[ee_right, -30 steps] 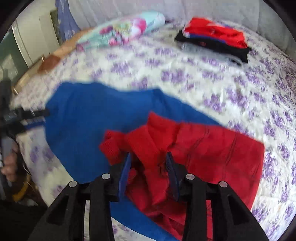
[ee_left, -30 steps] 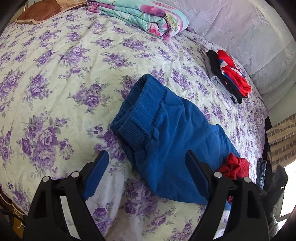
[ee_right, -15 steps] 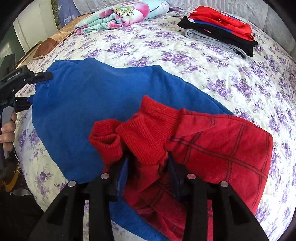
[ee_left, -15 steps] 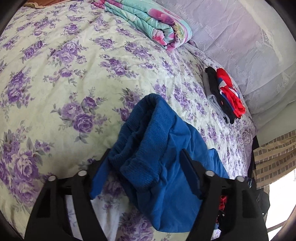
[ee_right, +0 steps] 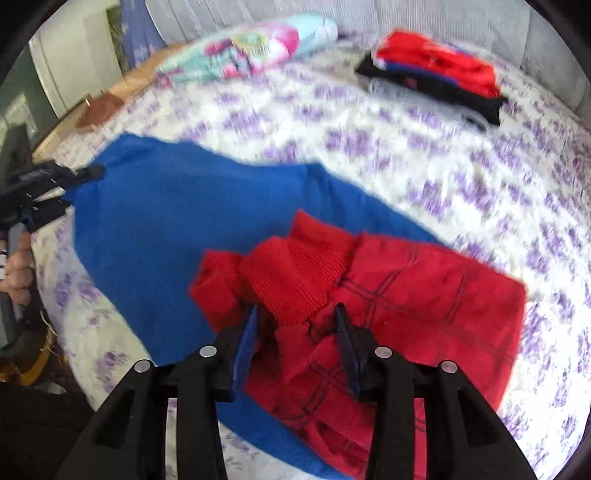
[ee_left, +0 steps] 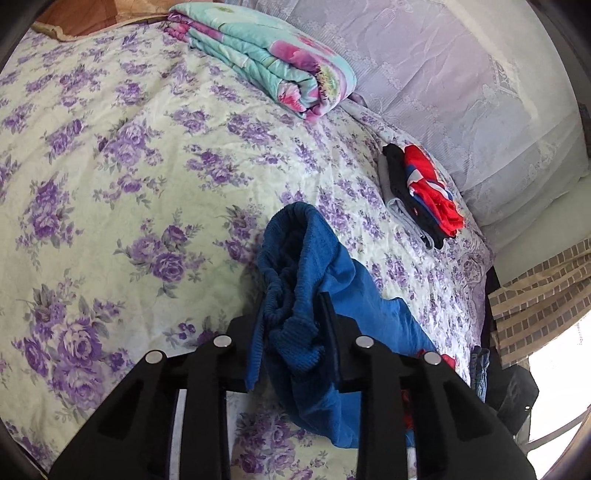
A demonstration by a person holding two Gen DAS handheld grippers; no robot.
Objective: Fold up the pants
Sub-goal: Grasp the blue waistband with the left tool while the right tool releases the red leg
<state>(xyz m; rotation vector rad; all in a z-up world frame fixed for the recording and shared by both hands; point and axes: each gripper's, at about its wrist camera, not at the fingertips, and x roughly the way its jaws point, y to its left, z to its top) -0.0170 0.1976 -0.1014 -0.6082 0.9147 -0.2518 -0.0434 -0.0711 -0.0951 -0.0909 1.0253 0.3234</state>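
To the left of the left gripper (ee_left: 291, 350), the bed (ee_left: 110, 177), covered in a pale sheet with purple flowers, is spreading wide. Beyond it a folded floral quilt (ee_left: 266, 59) is lying at the far edge, with brown flooring (ee_left: 77, 14) showing past it. The left gripper's jaws are closing on the ribbed blue waistband of the pants (ee_left: 306, 295), and the fabric is bunching between the pads. Ahead and to its right, a stack of folded clothes (ee_left: 421, 192) is sitting near a pale lace-covered headboard (ee_left: 461, 92), and a checked curtain (ee_left: 543, 295) is hanging at the far right.

In the right wrist view, a hand (ee_right: 18, 269) at the far left is holding the left gripper against the blue part of the pants, which is lying flat across the sheet to the left of the right gripper (ee_right: 295, 343). The right gripper's jaws are easing open, with the red part of the pants gathered between the pads just below a red ribbed cuff. Whether they are gripping it I cannot tell. To its right the red cloth is lying over the sheet.
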